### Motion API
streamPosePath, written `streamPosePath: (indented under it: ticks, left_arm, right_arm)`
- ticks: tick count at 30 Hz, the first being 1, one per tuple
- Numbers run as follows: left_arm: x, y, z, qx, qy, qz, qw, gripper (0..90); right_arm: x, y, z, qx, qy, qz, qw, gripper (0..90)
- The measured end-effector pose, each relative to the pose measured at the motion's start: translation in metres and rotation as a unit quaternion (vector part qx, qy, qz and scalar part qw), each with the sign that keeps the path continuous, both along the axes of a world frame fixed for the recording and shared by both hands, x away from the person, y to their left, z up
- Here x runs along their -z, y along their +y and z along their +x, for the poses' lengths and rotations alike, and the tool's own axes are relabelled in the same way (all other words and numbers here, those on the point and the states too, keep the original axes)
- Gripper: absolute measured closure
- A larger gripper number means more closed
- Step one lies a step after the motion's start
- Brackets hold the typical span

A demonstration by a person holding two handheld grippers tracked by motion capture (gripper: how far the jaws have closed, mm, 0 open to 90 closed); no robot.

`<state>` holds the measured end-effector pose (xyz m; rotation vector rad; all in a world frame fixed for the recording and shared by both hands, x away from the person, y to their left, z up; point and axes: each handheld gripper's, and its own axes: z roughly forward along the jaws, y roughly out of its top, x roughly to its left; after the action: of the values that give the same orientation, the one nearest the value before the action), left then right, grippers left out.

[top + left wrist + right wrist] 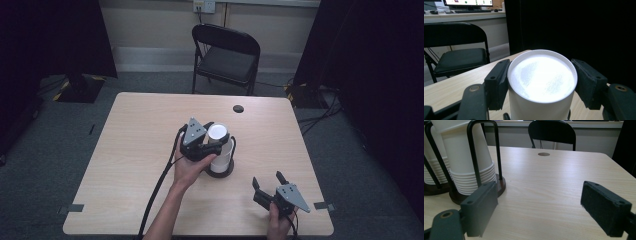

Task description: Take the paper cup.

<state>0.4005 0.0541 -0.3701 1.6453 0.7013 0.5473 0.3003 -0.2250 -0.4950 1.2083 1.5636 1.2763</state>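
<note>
A stack of white paper cups [218, 132], turned upside down, stands in a black wire holder [220, 173] with a round brown base near the table's middle. My left gripper [216, 146] comes in from the left, level with the top of the stack. In the left gripper view its pads [497, 82] press both sides of the top cup [541, 80]. My right gripper [267, 179] hovers open near the front right of the table, empty, pointing toward the stack. In the right gripper view the cup stack [469, 165] and holder [500, 185] are at the left, beyond the right gripper [540, 207].
The light wooden table [150, 125] has a small dark round hole [238, 108] near its far edge. A black folding chair [227, 57] stands behind it. A second cup stack [430, 170] is at the left edge of the right gripper view. Dark curtains flank the room.
</note>
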Motion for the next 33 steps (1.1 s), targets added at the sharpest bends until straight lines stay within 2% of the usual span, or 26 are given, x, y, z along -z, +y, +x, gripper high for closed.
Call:
streamPosePath:
  ticks: [4, 16, 27, 33]
  left_arm:
    - [-0.004, 0.001, -0.002, -0.005, -0.001, -0.011, 0.9999, 34.2]
    - [-0.016, 0.005, -0.007, -0.004, -0.021, -0.018, 0.9996, 34.2]
    - [-0.023, 0.009, -0.013, -0.013, -0.030, -0.045, 0.9985, 34.2]
    - [-0.032, 0.016, -0.017, -0.013, -0.040, -0.061, 0.9973, 34.2]
  right_arm:
    - [0.000, 0.000, 0.000, -0.002, 0.001, 0.000, 1.0000, 13.5]
    - [0.000, 0.000, 0.000, -0.004, 0.002, -0.001, 1.0000, 13.5]
    - [0.000, 0.000, 0.000, -0.004, 0.001, -0.001, 1.0000, 13.5]
    - [0.000, 0.000, 0.000, -0.004, 0.001, -0.001, 1.0000, 13.5]
